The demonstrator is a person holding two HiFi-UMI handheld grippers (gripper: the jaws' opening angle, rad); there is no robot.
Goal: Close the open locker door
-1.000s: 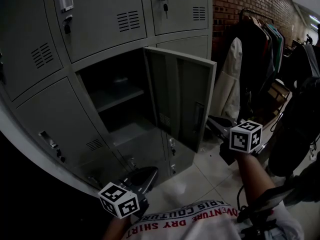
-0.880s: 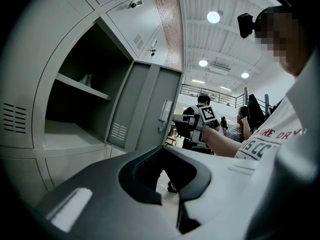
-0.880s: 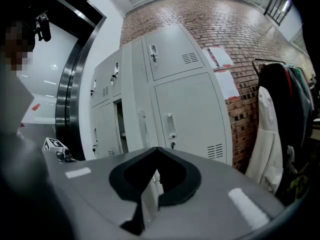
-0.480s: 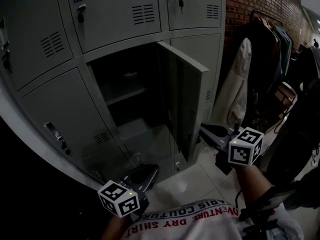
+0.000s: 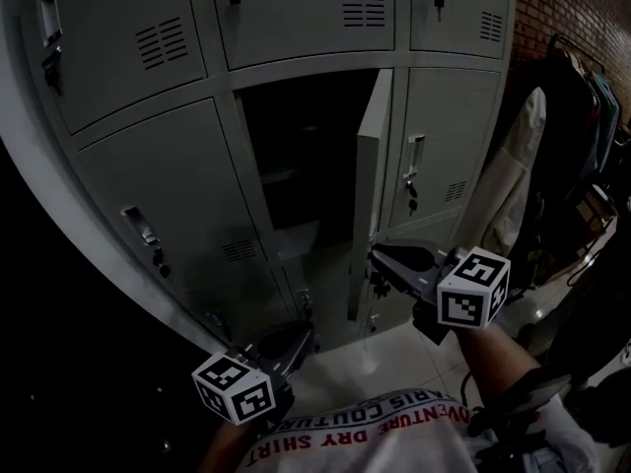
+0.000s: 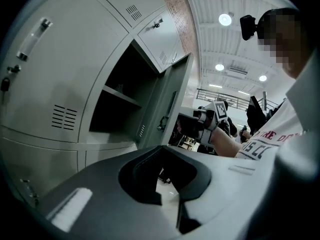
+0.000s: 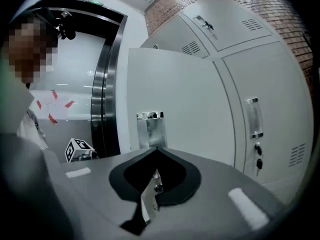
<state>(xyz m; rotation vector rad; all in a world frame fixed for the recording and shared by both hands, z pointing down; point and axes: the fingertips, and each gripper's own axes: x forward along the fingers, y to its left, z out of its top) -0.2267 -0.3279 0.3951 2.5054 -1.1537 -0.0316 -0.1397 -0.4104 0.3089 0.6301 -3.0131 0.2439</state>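
Observation:
The grey locker door (image 5: 367, 185) stands part-way open, edge-on to me, beside its dark compartment (image 5: 301, 166). My right gripper (image 5: 378, 257) is shut and empty, its tips at the door's lower outer face. In the right gripper view that gripper (image 7: 156, 150) points at the door (image 7: 175, 99), just under the chrome handle plate (image 7: 150, 129). My left gripper (image 5: 296, 338) hangs low by the bottom lockers, shut on nothing. The left gripper view shows its joined tips (image 6: 162, 148), the door's inner side (image 6: 167, 104) and an inside shelf (image 6: 120, 96).
Closed locker doors surround the open one; the one to its right has a handle and key (image 5: 409, 195). A clothes rack with dark coats (image 5: 567, 116) and a white garment (image 5: 518, 166) stands at the right by a brick wall (image 5: 562, 8). Pale floor tiles (image 5: 394, 353) lie below.
The door has swung from wide open toward the lockers, and my right gripper has moved left with it. The left gripper stays low in the same place.

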